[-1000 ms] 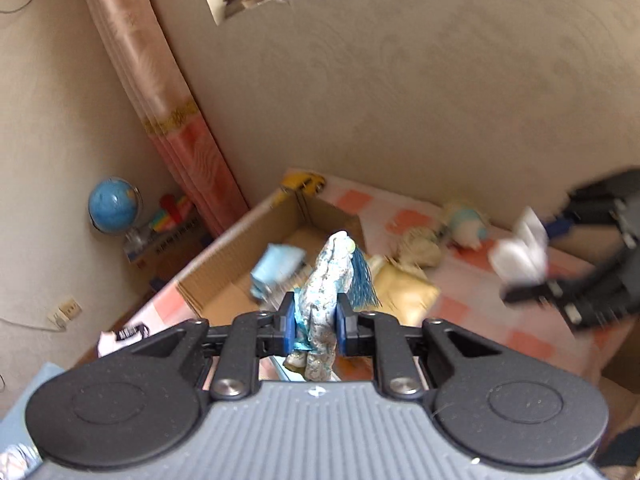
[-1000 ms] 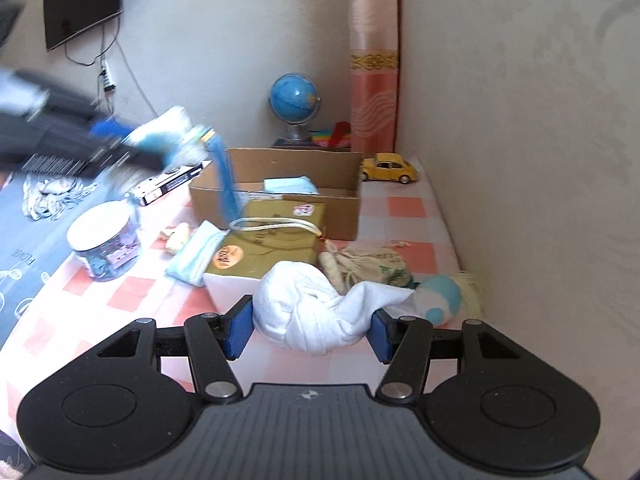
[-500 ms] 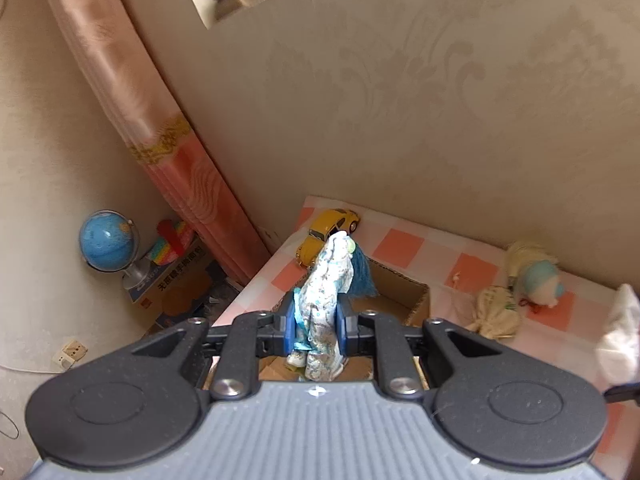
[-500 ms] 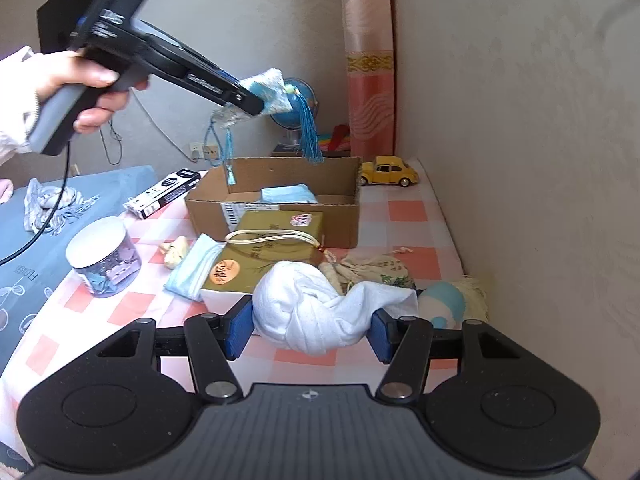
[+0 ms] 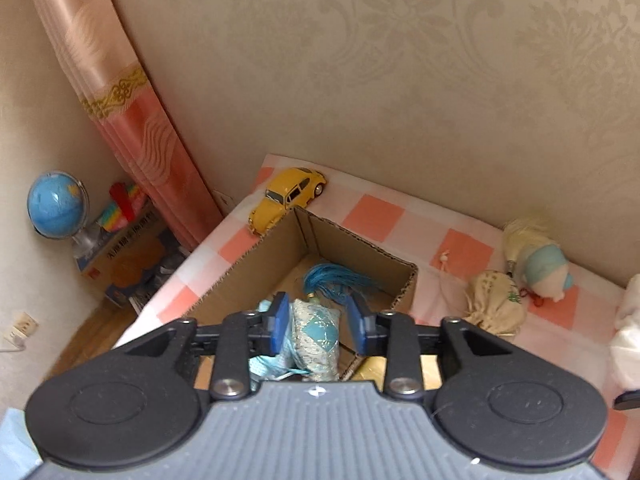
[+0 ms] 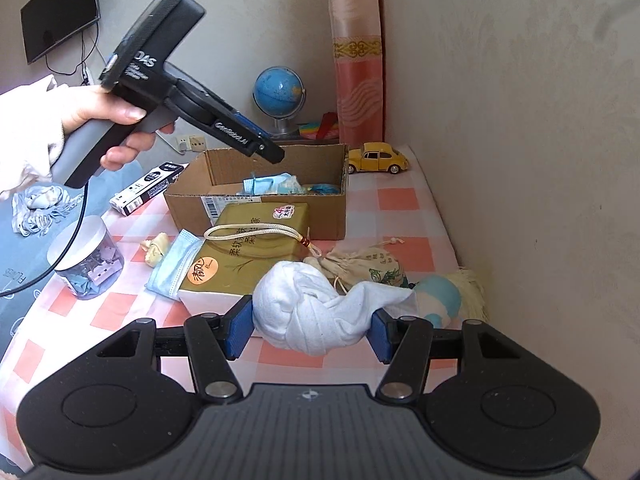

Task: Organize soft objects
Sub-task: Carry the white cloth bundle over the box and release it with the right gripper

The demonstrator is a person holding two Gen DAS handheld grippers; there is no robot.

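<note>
My left gripper (image 5: 319, 324) hangs open over the cardboard box (image 5: 360, 248). The patterned blue pouch (image 5: 316, 330) with its blue tassel (image 5: 334, 282) lies in the box below the jaws, free of them. In the right wrist view the left gripper (image 6: 276, 152) is above the box (image 6: 260, 204), with a light blue mask inside. My right gripper (image 6: 308, 330) is shut on a knotted white cloth bundle (image 6: 316, 312) held above the checkered table (image 6: 404, 200). A beige drawstring pouch (image 6: 364, 266) and a blue-and-cream plush (image 6: 444, 296) lie beyond it by the wall.
A yellow toy car (image 6: 378, 158) stands behind the box. A gold gift box (image 6: 248, 248), a blue face mask (image 6: 172, 264), a clear jar (image 6: 86, 256), a black carton (image 6: 148, 188) and a small cream toy (image 6: 156, 248) sit on the table. The wall runs along the right.
My left gripper moved over the box, dipped down and opened, letting the patterned pouch drop into it. My right gripper kept still with the white bundle.
</note>
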